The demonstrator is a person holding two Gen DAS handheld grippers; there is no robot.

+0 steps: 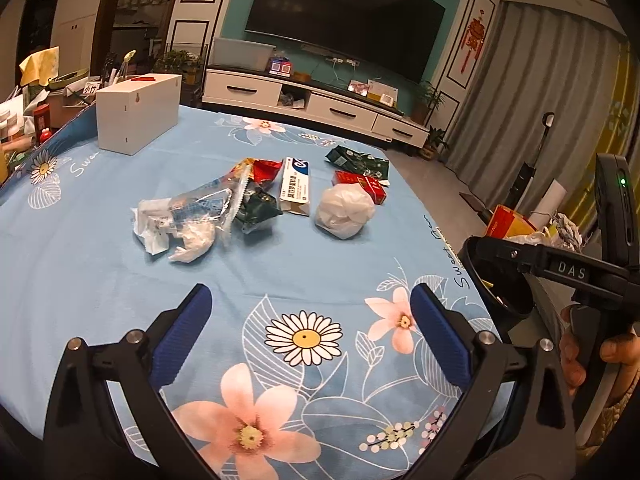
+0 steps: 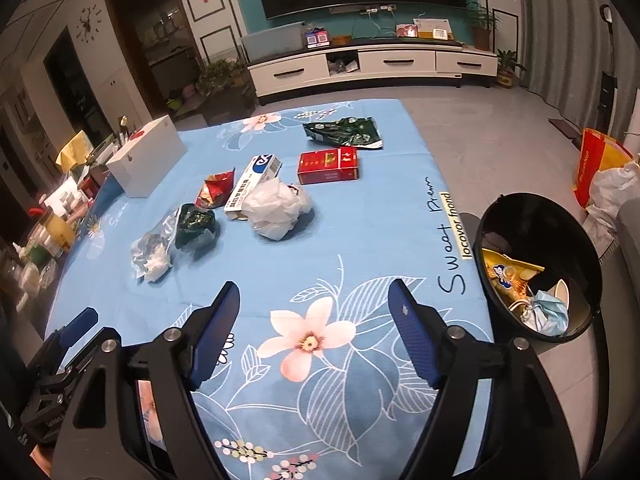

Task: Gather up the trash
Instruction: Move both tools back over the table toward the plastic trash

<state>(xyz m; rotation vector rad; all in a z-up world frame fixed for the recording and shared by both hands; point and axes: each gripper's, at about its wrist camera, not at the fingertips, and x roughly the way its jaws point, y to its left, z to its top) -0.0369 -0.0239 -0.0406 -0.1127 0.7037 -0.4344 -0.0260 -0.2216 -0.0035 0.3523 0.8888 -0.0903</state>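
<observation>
Trash lies mid-table on a blue floral cloth (image 1: pixel 280 264): a clear plastic wrapper with tissue (image 1: pixel 180 220), a dark green packet (image 1: pixel 256 208), a red snack wrapper (image 1: pixel 266 170), a white medicine box (image 1: pixel 295 186), a crumpled white bag (image 1: pixel 346 210), a red cigarette box (image 2: pixel 328 167) and a green foil bag (image 2: pixel 344 132). A black bin (image 2: pixel 538 276) with trash inside stands on the floor off the table's right edge. My left gripper (image 1: pixel 310 334) is open and empty above the near cloth. My right gripper (image 2: pixel 314 328) is open and empty, left of the bin.
A white box (image 1: pixel 138 112) stands at the table's far left. Cluttered bottles and jars (image 2: pixel 48 236) sit beyond the left edge. A TV cabinet (image 2: pixel 372 64) is at the back. Bags (image 2: pixel 608 176) lie on the floor at the right.
</observation>
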